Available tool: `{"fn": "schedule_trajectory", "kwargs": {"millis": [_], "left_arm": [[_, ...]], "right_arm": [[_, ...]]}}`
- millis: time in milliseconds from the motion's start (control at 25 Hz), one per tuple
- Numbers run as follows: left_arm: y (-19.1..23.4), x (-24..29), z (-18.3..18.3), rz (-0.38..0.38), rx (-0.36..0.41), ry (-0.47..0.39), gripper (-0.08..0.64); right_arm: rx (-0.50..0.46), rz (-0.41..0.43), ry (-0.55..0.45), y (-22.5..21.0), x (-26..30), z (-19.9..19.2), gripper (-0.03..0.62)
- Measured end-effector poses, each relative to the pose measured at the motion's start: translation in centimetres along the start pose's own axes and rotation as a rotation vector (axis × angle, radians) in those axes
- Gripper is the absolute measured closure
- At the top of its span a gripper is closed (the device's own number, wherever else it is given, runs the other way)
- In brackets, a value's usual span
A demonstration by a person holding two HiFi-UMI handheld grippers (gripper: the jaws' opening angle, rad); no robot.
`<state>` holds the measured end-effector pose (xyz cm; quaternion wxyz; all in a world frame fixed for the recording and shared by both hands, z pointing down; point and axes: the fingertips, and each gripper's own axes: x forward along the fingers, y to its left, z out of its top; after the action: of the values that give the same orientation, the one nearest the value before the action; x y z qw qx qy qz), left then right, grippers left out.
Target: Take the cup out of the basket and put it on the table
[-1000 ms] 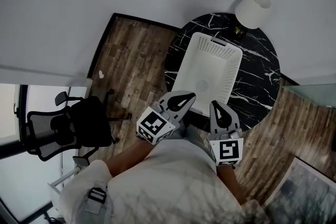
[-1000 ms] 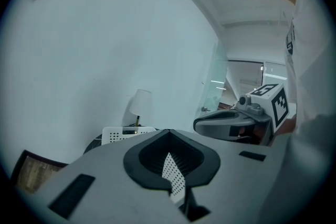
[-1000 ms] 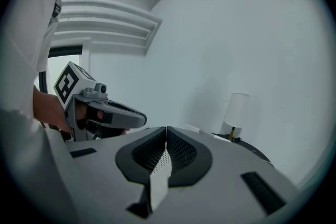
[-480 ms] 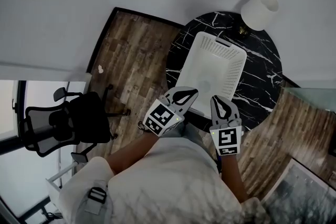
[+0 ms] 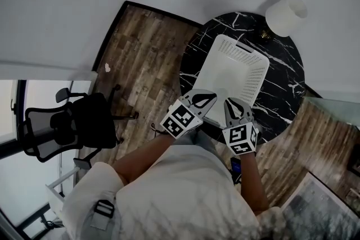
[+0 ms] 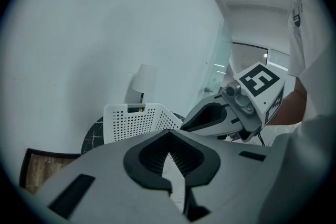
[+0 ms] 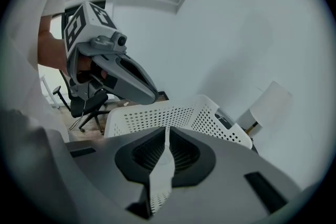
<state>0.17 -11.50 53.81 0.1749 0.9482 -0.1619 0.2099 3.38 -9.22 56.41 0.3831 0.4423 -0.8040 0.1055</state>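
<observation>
Basket (image 5: 243, 49) lies just ahead of the left tool (image 5: 211, 98) and right tool (image 5: 230, 102), both closed, empty.

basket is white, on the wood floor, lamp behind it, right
Not quite. The basket is white and the lamp stands behind it, but it sits on the black round table, not on the wood floor. The head view shows this.

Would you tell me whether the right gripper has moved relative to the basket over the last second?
Yes. In the head view, judged against the white basket, the right gripper has come forward toward the basket's near rim.
</observation>
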Motion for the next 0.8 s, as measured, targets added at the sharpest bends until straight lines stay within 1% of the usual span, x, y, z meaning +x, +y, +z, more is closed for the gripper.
{"fn": "schedule_trajectory", "kwargs": {"millis": [400, 800], "left_arm": [[1.7, 2.0, -1.4, -0.017, -0.002, 0.099, 0.554], [2.6, 3.1, -2.9, -0.029, 0.001, 0.197, 0.554]], "right_arm": [[-0.211, 0.101, 0.137, 0.2, 4.9, -1.5, 0.58], [-0.394, 0.194, 0.281, 0.6, 8.5, -4.5, 0.575]]}}
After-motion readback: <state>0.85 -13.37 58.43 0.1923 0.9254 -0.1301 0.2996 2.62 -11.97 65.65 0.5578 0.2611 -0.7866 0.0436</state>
